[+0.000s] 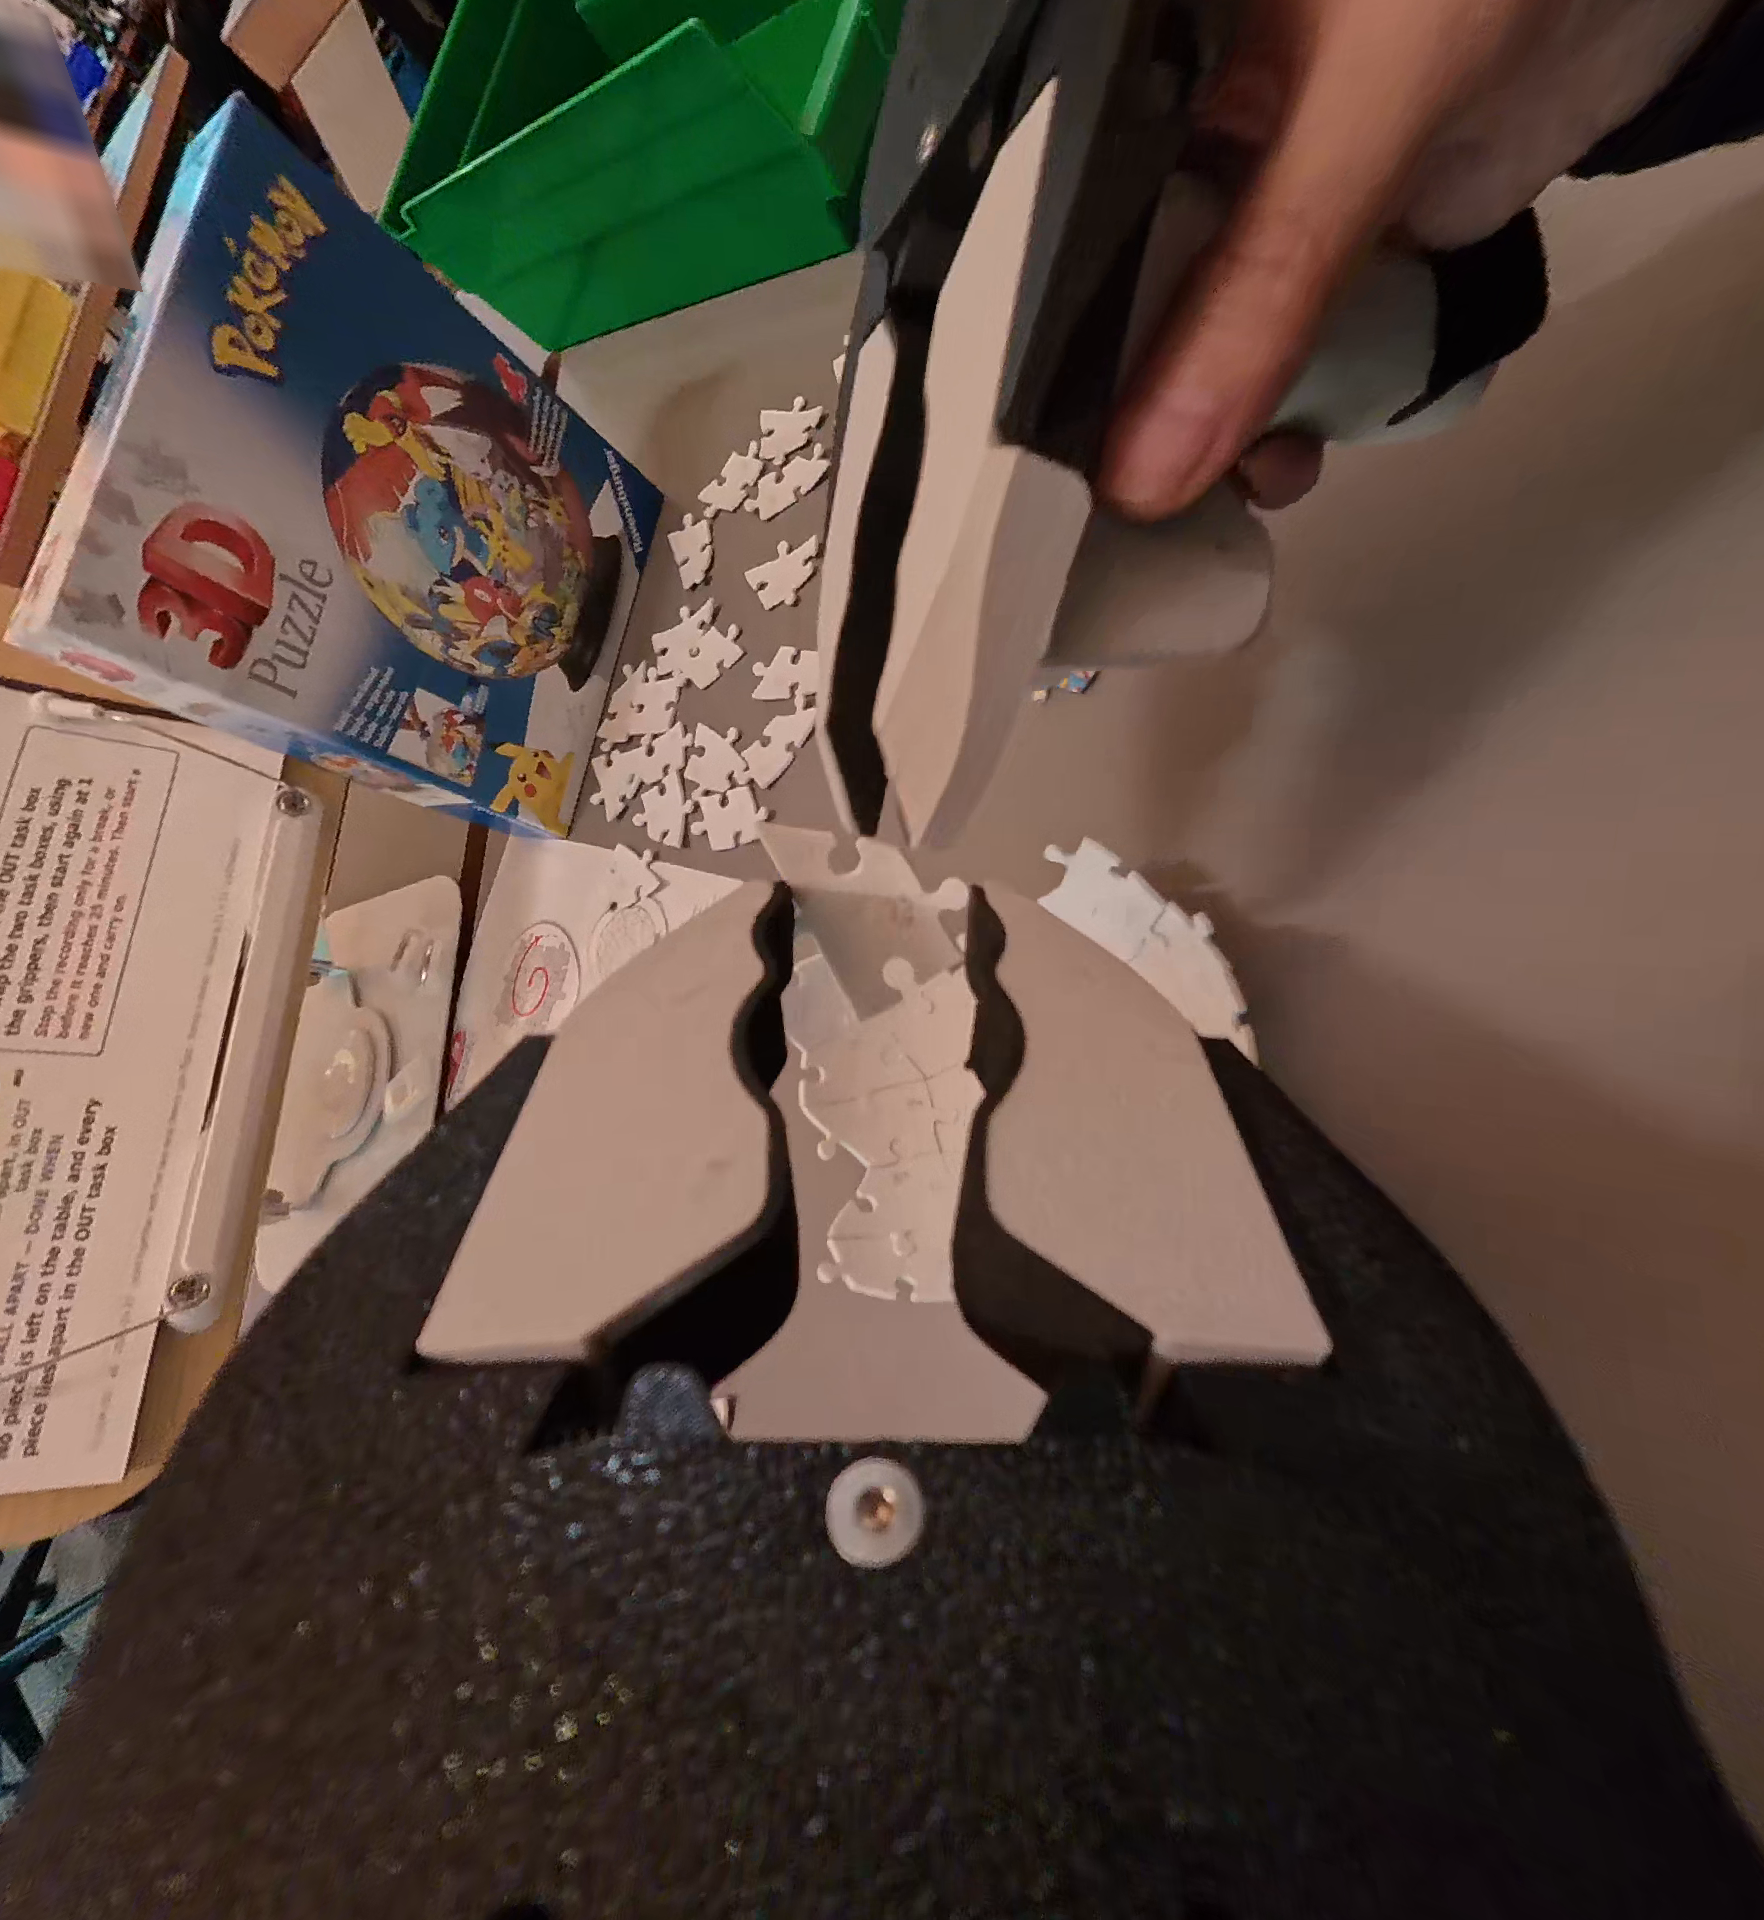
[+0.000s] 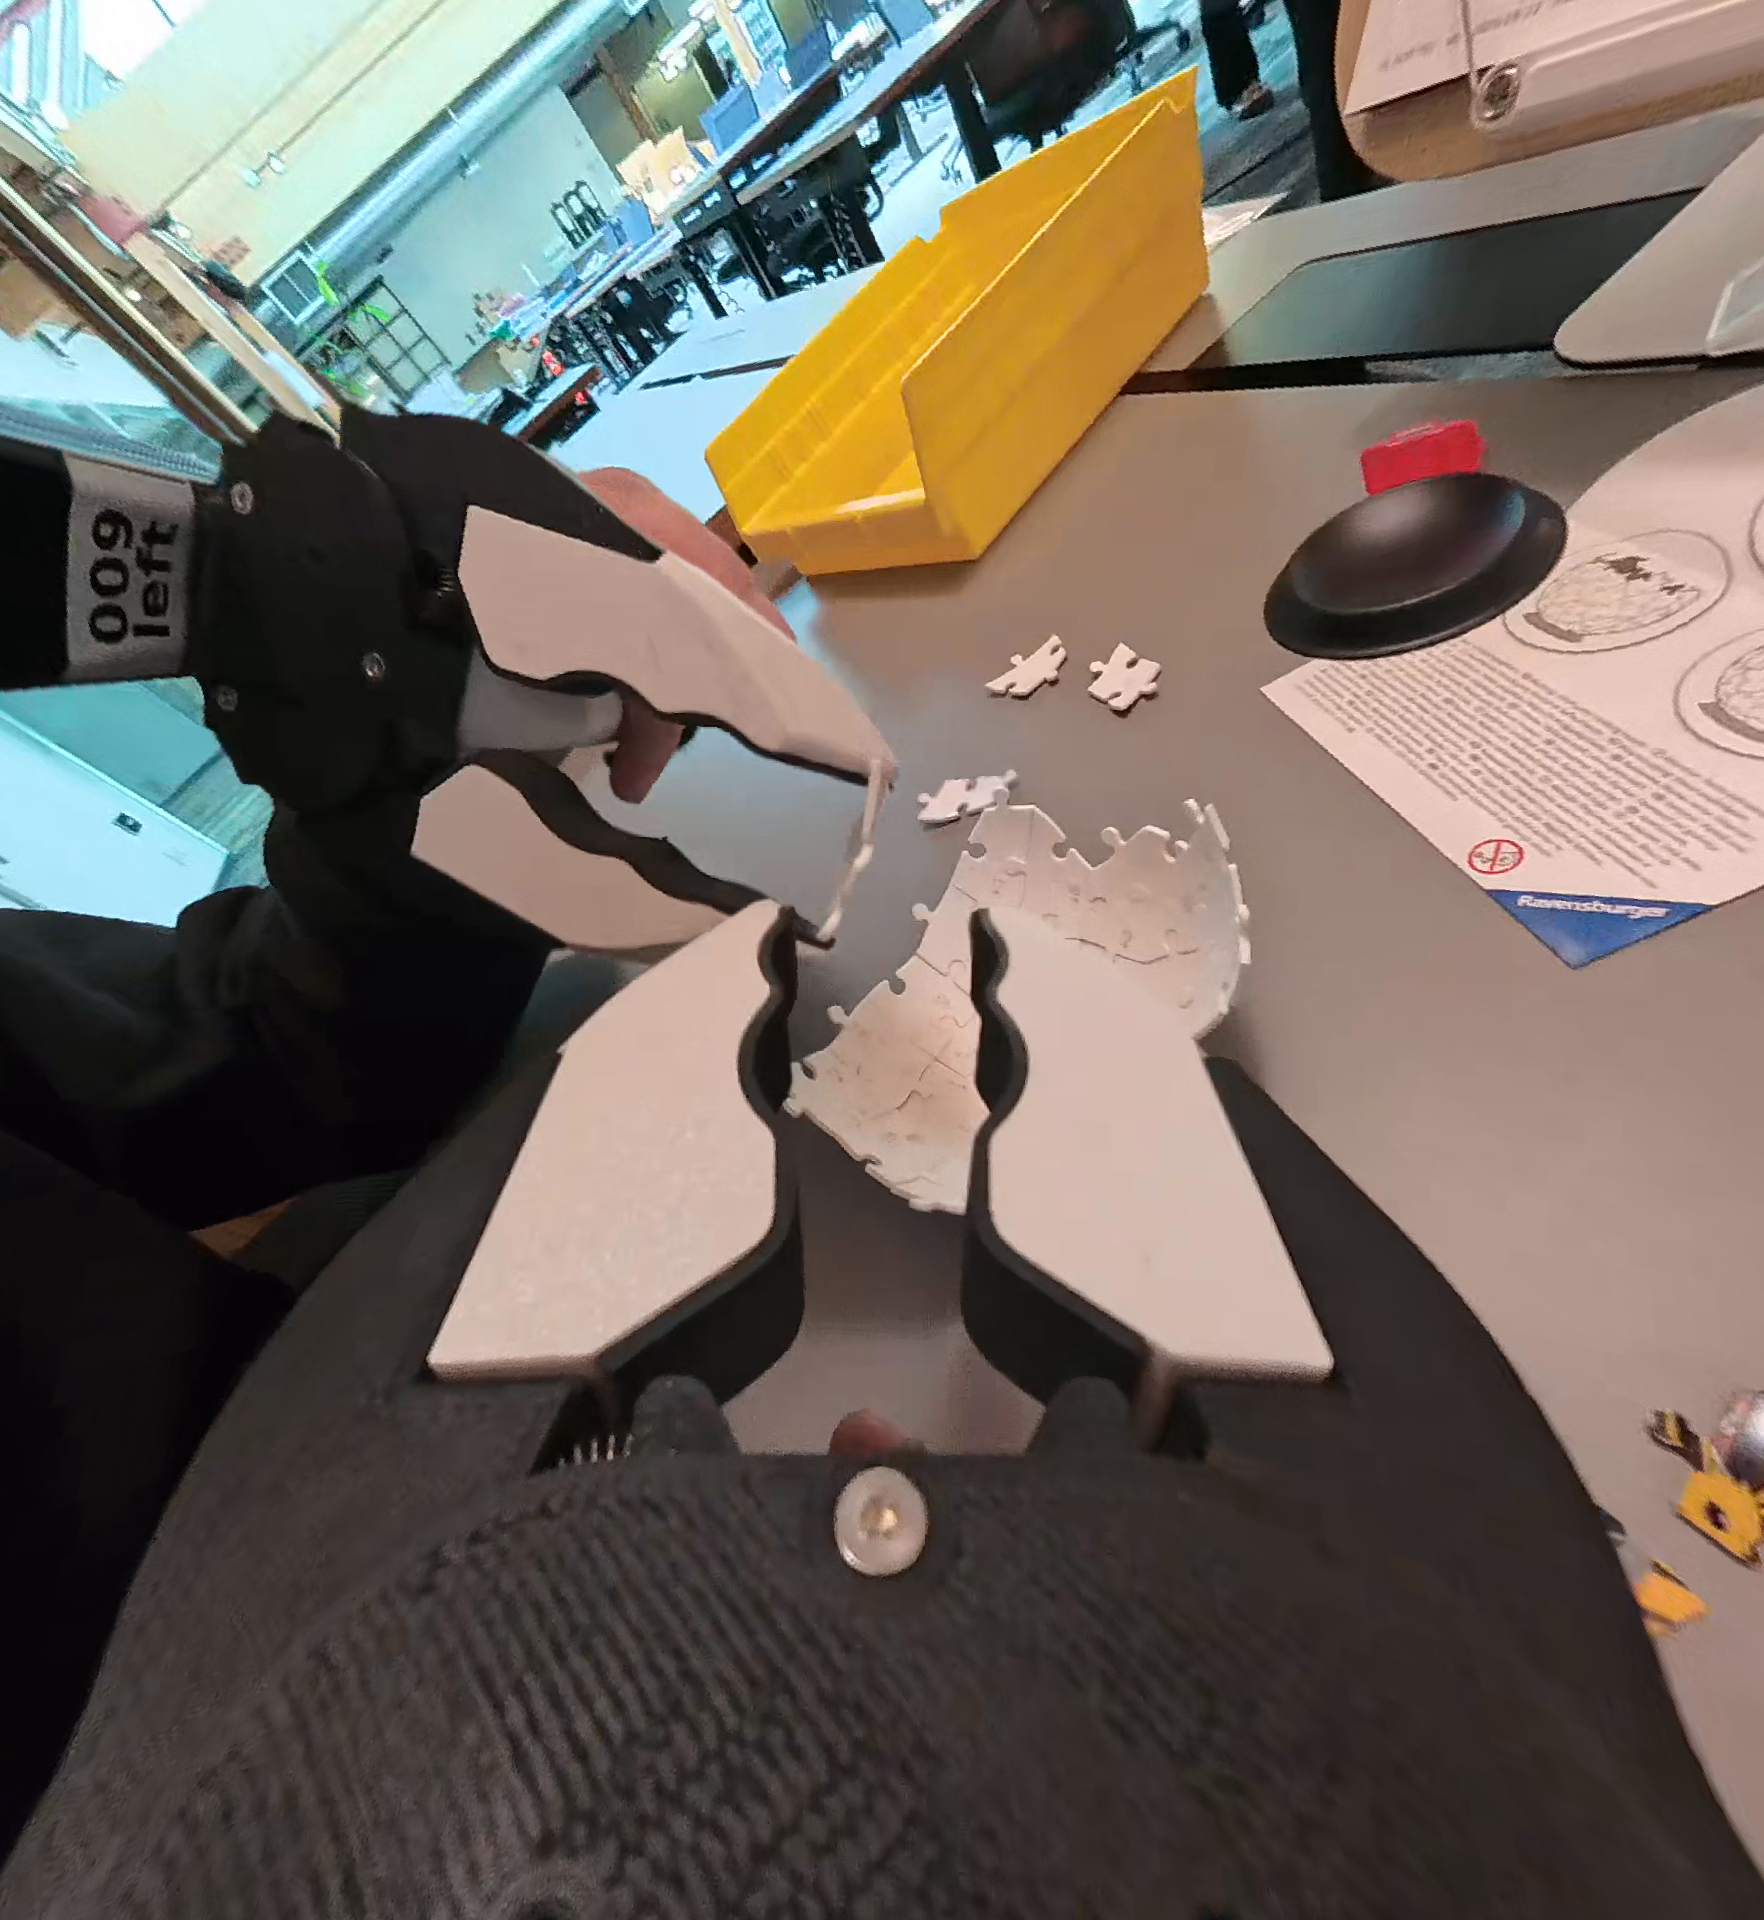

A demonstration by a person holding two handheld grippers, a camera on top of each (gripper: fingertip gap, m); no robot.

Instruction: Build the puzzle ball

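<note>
Curved shell of joined white puzzle pieces (image 2: pixel 1096 914): rests on the grey table (image 2: pixel 1480 1195), white side showing, just beyond the right gripper (image 2: pixel 878 935); that gripper's jaws are spread, nothing between them. Left gripper (image 1: pixel 878 904): jaws pinching a single white puzzle piece (image 2: pixel 854 857) by its edges, it seems, held above the shell's near rim. Loose white pieces (image 1: pixel 712 707): heaped beside the puzzle box (image 1: pixel 338 499). Black stand (image 2: pixel 1418 566): on the instruction sheet (image 2: pixel 1605 748). Yellow bin (image 2: pixel 971 343): toward the table's far edge.
</note>
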